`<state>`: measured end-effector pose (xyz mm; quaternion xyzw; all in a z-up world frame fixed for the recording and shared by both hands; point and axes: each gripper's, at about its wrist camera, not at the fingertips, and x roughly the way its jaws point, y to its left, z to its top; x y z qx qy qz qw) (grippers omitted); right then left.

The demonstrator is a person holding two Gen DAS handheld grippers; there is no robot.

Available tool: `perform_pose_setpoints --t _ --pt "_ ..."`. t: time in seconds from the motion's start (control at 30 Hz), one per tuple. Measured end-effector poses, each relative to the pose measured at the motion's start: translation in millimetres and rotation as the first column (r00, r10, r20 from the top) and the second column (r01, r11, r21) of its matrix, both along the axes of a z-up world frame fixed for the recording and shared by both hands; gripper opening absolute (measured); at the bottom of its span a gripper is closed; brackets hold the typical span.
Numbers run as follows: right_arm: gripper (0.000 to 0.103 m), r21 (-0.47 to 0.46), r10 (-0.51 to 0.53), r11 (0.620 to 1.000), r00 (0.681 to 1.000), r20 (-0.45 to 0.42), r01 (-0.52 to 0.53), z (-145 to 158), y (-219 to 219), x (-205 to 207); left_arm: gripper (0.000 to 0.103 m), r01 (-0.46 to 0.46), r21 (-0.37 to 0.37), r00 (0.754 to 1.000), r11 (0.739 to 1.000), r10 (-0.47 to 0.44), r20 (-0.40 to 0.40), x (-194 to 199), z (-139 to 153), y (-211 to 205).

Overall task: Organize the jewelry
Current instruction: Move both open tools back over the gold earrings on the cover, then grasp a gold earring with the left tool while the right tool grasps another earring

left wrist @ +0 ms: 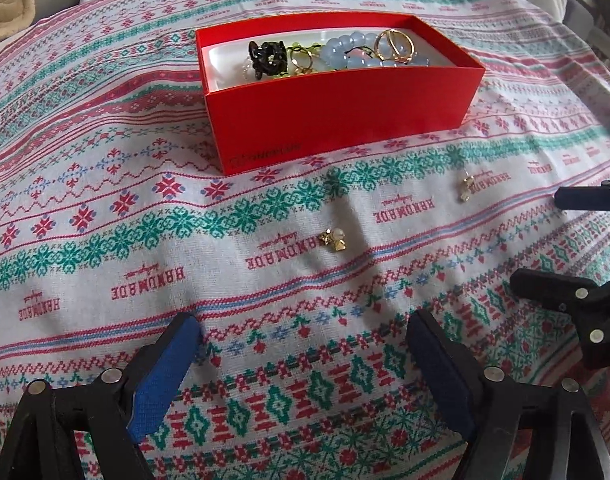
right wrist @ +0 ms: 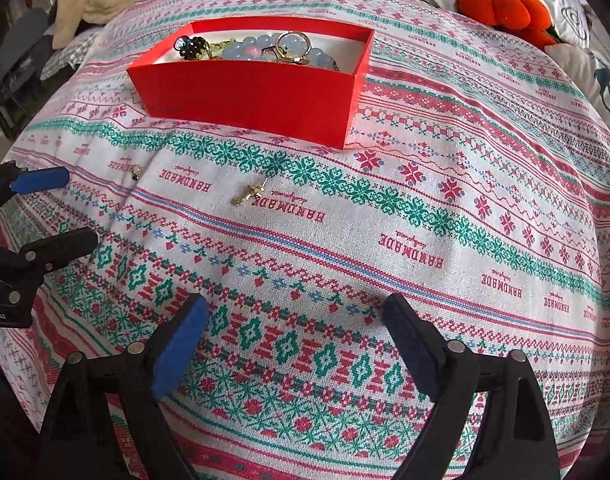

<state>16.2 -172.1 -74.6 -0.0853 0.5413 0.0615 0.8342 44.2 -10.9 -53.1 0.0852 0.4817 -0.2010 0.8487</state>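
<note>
Blue-padded left gripper at lower centre of the left wrist view, jaws spread wide and holding nothing, poised low over the patterned bedspread. Likewise the right gripper at lower centre of the right wrist view: jaws wide apart, empty.

Ahead of the left gripper, at mid-frame, a small gold earring lying loose on the cloth beside a printed "HANDMADE" line. Further toward the right of that frame, a second gold earring, well apart from the first; seen again at centre-left of the right wrist view, ahead and to the left of the right gripper.

Upper centre in both views, an open red box with a white lining, already holding blue beads, a black hair clip and gold hoops, among other tangled pieces too small to name. Soft toys and an orange plush along the top edge, out of play.

Step in hand, by the look of it: collecting the last loose pieces, two earrings not yet boxed. Next move likely a descent over the nearer earring, then a narrow pinch on something tiny and flat against soft fabric; risk of catching cloth with it or pushing the piece into a fold.
</note>
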Motion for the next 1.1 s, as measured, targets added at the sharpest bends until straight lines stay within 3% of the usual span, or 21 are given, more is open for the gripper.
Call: perform_pose_setpoints --t 0.07,0.17,0.3,0.53,0.8,0.97,1.1 --pt "0.103 -0.001 -0.01 1.0 1.0 0.015 0.01 -4.0 -3.4 1.4 0.076 0.009 -0.005 1.0 1.0 -0.009 0.005 4.2 -0.8 -4.0" --pt "0.103 0.021 -0.018 1.0 0.999 0.046 0.017 -7.1 -7.1 0.8 0.051 0.037 -0.014 0.999 0.999 -0.037 -0.001 8.6 -3.8 -10.1" --pt "0.103 0.006 -0.029 1.0 0.996 0.087 0.029 -10.1 -4.5 -0.7 0.04 0.048 -0.017 0.999 0.999 -0.048 0.006 12.6 -6.0 -19.8" --pt "0.103 -0.004 -0.051 0.999 0.996 0.074 0.052 -10.4 1.3 4.4 0.03 0.044 -0.035 0.999 0.998 -0.044 0.013 22.4 -7.7 -31.9" --pt "0.103 -0.009 -0.032 0.999 0.997 0.065 0.033 -8.2 2.3 12.6 0.004 0.054 -0.026 0.998 0.998 -0.054 0.022 24.2 -7.0 -38.1" --pt "0.103 -0.009 -0.017 1.0 0.998 0.068 0.018 -5.8 5.4 15.4 0.003 0.051 -0.023 0.999 0.998 -0.05 0.02 23.0 -4.3 -37.3" --pt "0.096 -0.007 -0.008 1.0 0.997 0.074 0.008 -3.9 10.1 19.9 0.002 0.035 -0.014 0.999 0.999 -0.034 0.02 21.7 -0.1 -31.8"
